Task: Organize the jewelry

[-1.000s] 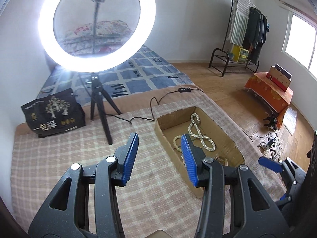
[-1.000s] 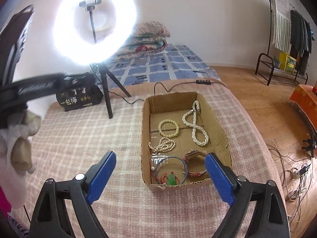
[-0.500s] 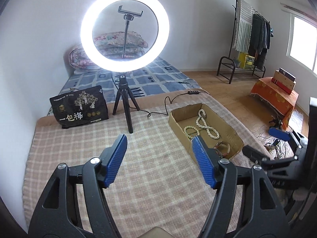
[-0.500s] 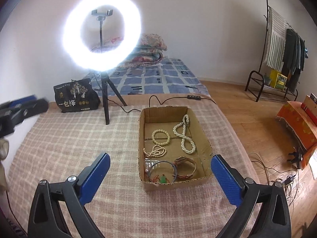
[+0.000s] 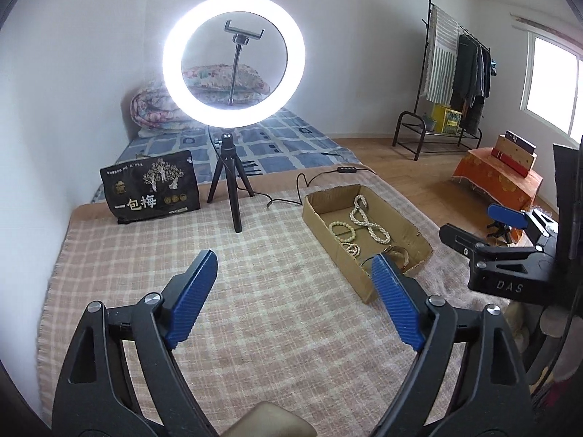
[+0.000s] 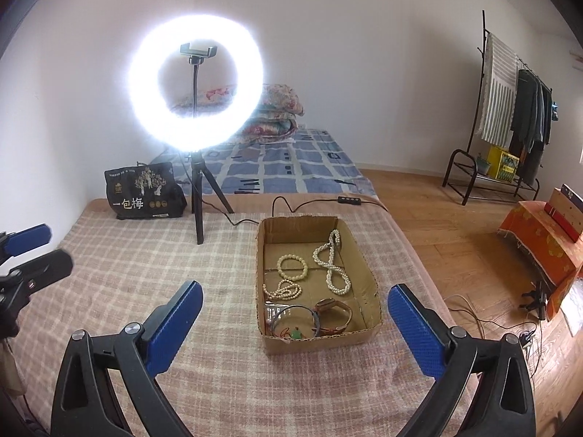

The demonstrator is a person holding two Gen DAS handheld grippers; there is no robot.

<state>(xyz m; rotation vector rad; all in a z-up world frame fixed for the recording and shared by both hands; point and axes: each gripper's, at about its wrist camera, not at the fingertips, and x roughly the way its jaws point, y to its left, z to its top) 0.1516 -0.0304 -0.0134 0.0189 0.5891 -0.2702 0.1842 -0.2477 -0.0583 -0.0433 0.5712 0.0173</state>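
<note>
A shallow cardboard box [image 6: 320, 342] lies on the checked blanket [image 6: 145, 273]. It holds a long pearl necklace [image 6: 329, 262], a bead bracelet [image 6: 291, 266], a small bead string [image 6: 282, 291], a brown watch [image 6: 333, 315] and a thin bangle [image 6: 295, 322]. My right gripper [image 6: 297, 287] hangs wide open in front of the box, with nothing between its pads. My left gripper [image 5: 293, 258] is over bare blanket to the left of the box [image 5: 335, 255], jaws still opening and holding nothing. Its blue pad [image 6: 27, 240] shows at the left edge of the right wrist view.
A lit ring light on a tripod [image 5: 233, 62] stands behind the box, its cable [image 5: 309, 178] trailing past the box's far end. A black printed bag [image 5: 151, 185] leans at the back left. A clothes rack [image 5: 459, 73] and an orange-draped stand [image 5: 499, 178] sit off to the right.
The left gripper has drawn back from the box to the left and its jaws have spread wider. The right gripper has pulled back and risen a little, staying open.
</note>
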